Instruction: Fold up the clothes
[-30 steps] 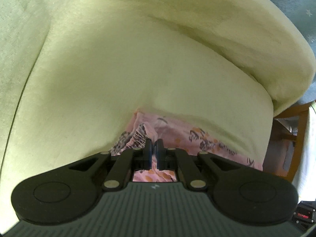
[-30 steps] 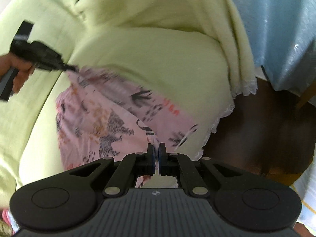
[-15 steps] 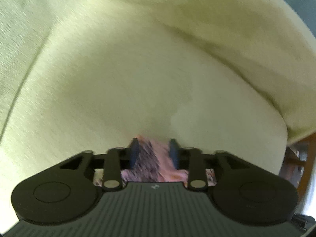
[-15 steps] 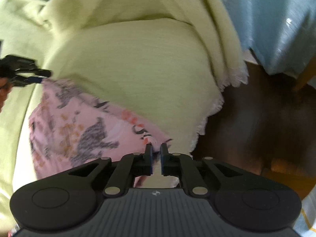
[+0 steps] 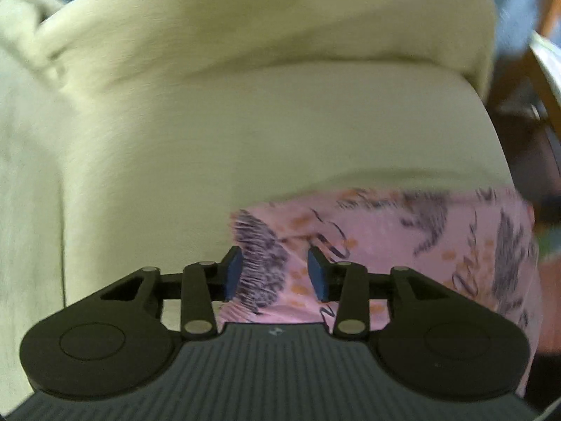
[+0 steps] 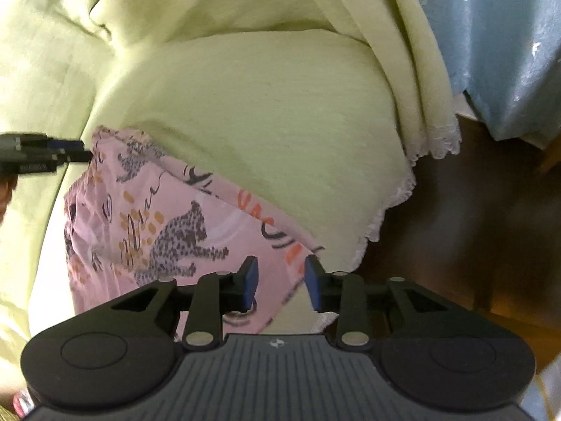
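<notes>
A pink garment point(image 6: 157, 217) printed with grey leopards and orange marks lies flat on a pale green sofa cushion point(image 6: 263, 122). My right gripper point(image 6: 280, 282) stands open over the garment's near right corner, with cloth between its blue pads but not pinched. In the left wrist view the same pink garment point(image 5: 403, 238) stretches to the right, and my left gripper point(image 5: 275, 273) is open above its left corner. The left gripper point(image 6: 45, 152) also shows from the side at the garment's far left corner in the right wrist view.
The sofa backrest point(image 5: 263, 28) rises behind the cushion. A white lace trim point(image 6: 389, 210) edges the green cover on the right, beyond which is dark wooden floor point(image 6: 473, 217). A light blue curtain point(image 6: 508, 42) hangs at the upper right. A wooden chair frame point(image 5: 550, 80) stands at the far right.
Both grippers were shut on the garment's corners one second ago and have since opened, letting go. The garment now lies spread on the cushion.
</notes>
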A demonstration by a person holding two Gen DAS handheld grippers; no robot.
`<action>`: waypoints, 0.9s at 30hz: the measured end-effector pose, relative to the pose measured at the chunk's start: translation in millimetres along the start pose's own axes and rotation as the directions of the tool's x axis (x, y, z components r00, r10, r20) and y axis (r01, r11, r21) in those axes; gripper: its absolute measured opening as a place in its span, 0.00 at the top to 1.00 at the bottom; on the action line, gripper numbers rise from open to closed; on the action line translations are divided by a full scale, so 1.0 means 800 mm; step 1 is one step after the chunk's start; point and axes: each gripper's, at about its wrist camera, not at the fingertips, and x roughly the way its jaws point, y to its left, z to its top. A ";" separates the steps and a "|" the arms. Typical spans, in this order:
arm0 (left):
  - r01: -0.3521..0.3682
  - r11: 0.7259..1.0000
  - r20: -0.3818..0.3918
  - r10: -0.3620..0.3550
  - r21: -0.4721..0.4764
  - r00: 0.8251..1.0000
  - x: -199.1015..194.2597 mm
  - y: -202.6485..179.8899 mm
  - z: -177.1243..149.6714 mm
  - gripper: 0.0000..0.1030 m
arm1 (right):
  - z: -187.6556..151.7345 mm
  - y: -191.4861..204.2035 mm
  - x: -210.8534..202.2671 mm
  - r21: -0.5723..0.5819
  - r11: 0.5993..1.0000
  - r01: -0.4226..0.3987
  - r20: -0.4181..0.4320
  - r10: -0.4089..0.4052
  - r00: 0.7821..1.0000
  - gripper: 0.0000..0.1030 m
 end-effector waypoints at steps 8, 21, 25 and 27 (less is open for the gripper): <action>-0.016 0.999 -0.020 0.016 0.027 1.000 0.041 0.004 0.006 0.76 | 0.004 -0.009 0.025 0.019 1.000 0.003 -0.031 -0.003 1.000 0.62; -0.084 0.993 0.010 0.085 -0.085 0.996 0.046 0.004 -0.002 0.73 | -0.002 -0.021 0.027 0.002 0.993 0.121 0.003 -0.121 0.993 0.56; -0.099 0.989 0.015 0.102 -0.108 0.995 0.044 0.004 0.000 0.73 | -0.003 -0.016 0.021 -0.071 0.982 0.174 -0.005 -0.175 0.985 0.58; -0.099 0.987 0.026 0.103 -0.128 0.994 0.036 0.005 -0.004 0.73 | -0.005 -0.014 0.018 -0.095 0.979 0.179 -0.013 -0.181 0.983 0.59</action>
